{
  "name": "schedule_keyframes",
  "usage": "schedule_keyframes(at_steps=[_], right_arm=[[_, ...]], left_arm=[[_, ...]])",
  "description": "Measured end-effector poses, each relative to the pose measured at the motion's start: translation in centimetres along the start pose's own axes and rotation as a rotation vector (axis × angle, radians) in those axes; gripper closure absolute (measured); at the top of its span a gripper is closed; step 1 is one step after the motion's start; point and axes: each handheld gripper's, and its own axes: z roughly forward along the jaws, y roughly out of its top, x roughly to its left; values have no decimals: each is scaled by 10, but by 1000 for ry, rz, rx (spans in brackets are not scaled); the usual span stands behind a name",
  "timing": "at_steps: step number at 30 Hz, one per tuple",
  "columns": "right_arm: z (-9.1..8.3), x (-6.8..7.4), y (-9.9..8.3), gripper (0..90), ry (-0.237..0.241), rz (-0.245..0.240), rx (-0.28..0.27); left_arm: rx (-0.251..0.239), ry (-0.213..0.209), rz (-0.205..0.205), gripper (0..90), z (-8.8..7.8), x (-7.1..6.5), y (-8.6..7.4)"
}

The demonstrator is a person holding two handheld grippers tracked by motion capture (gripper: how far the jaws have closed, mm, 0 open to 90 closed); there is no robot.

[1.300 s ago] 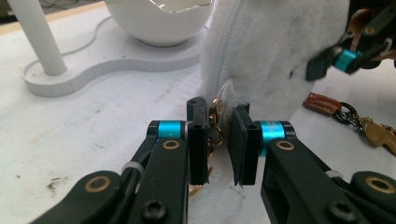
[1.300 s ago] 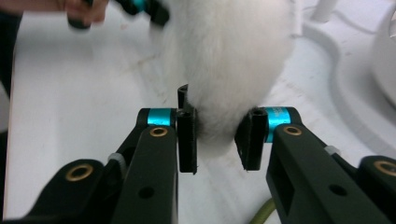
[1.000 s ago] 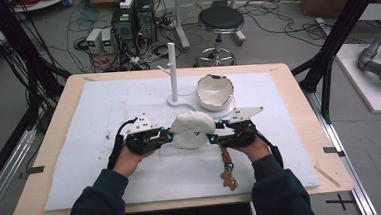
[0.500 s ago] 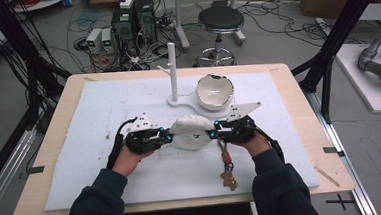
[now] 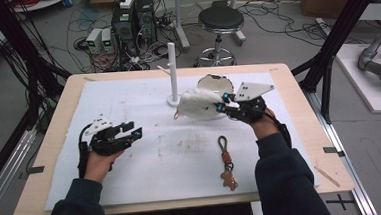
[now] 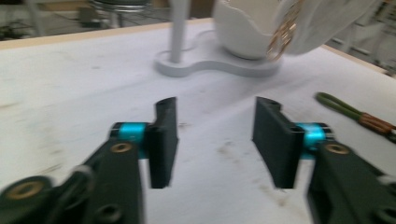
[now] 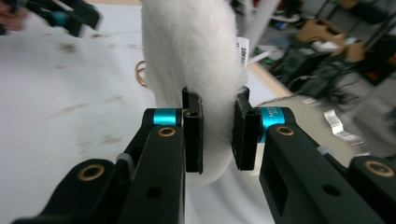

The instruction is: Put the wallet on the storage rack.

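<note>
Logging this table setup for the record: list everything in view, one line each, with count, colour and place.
fluffy pouch: one, white, gold ring at its end, held above the mat by the stand.
stand: one, white post on a flat base, far centre.
bowl: one, white, wavy rim, behind the pouch.
keychain: one, green cord, brown charm, near right.
mat: one, white, covering the table.
stool: one, black, beyond the table.
left gripper: black, jaws just opening, nothing between.
right gripper: black, clamped on the pouch.

This is a lab. A light wooden table [image 5: 297, 88] stands inside a frame of black metal bars [image 5: 341, 25]. Behind it, black computer boxes [image 5: 134, 22] sit on the grey floor among tangled cables [image 5: 92, 43], beside a round black stool [image 5: 221, 20].
</note>
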Motion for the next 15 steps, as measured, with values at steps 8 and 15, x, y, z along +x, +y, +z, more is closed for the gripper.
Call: schedule_keyframes(at_steps=[8,15], right_arm=[[-10,-41,25,779,-167,-34,40],[-10,-60,21,777,-261,-57,136]], left_arm=[[-9,85,-37,269,-14,17,-9],[-6,68,-34,269,-9,15,-10]])
